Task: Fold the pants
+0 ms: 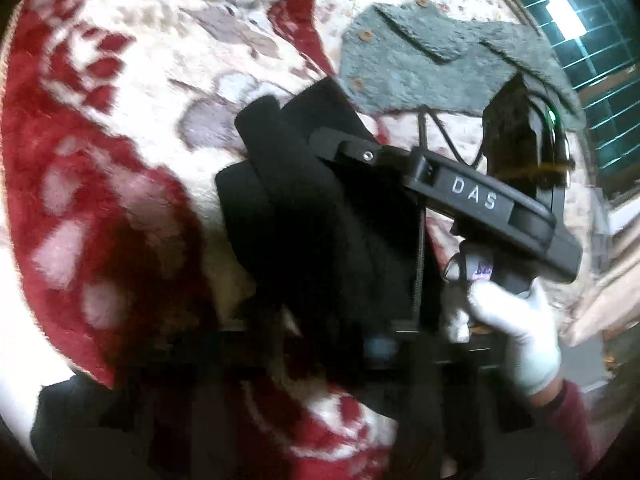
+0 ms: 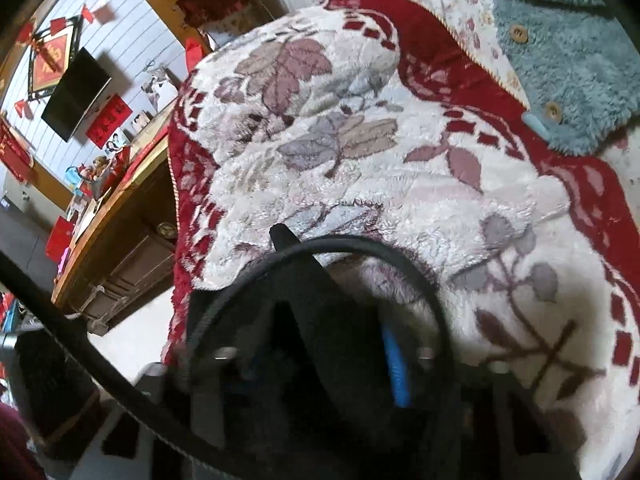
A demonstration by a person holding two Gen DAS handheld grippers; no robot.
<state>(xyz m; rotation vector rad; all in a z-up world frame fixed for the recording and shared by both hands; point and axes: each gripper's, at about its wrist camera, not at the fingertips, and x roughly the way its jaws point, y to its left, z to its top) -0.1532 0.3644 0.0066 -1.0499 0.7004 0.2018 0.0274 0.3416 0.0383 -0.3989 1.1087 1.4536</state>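
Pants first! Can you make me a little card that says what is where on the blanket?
pants: black, bunched up on the blanket
blanket: fluffy, red and white, leaf pattern
fleece top: grey-blue, with buttons, beyond the pants
right gripper: in a white-gloved hand, at the pants
left gripper: behind the pants, grip too dark to tell

a red-and-white floral blanket (image 2: 360,128) carries black pants (image 1: 312,216) and a blue fleece (image 2: 568,60)

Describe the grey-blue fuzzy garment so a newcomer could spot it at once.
Start from the big red-and-cream floral blanket covering the bed. Beyond its red border, on the small-flowered sheet, lies the fuzzy garment. It is the only grey-blue item there, fleecy, with round tan buttons.
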